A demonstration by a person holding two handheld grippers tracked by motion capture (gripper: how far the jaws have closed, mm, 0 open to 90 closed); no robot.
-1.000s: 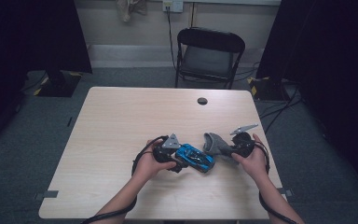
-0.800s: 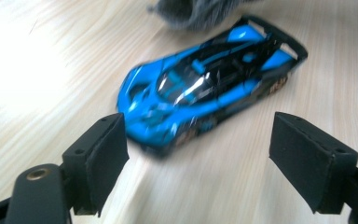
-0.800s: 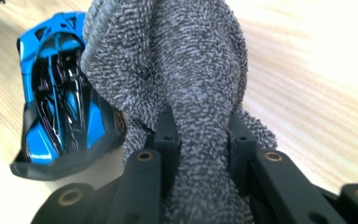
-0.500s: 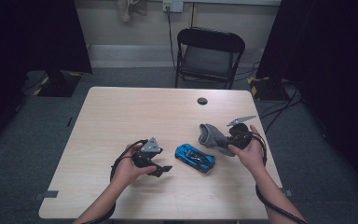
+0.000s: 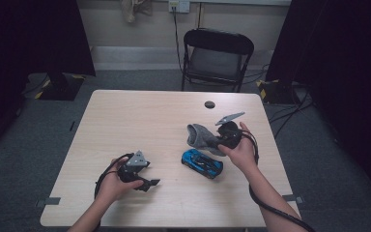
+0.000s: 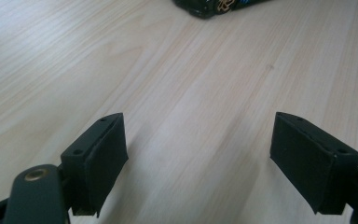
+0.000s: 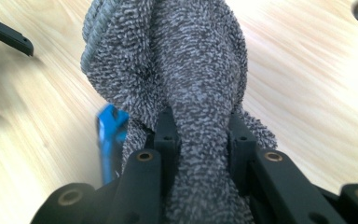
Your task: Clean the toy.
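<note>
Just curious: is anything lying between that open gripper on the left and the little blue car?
Nothing visible does. Bare table lies between the left gripper and the blue car. The right gripper holds the grey cloth beyond it.

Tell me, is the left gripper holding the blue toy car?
No. The left gripper has open fingers over bare table, and the blue toy car lies apart.

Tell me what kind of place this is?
Likely a lab or studio recording bay: a bare wooden table on grey carpet, dark curtains at both sides, a folding chair by the wall, cables on the floor.
</note>
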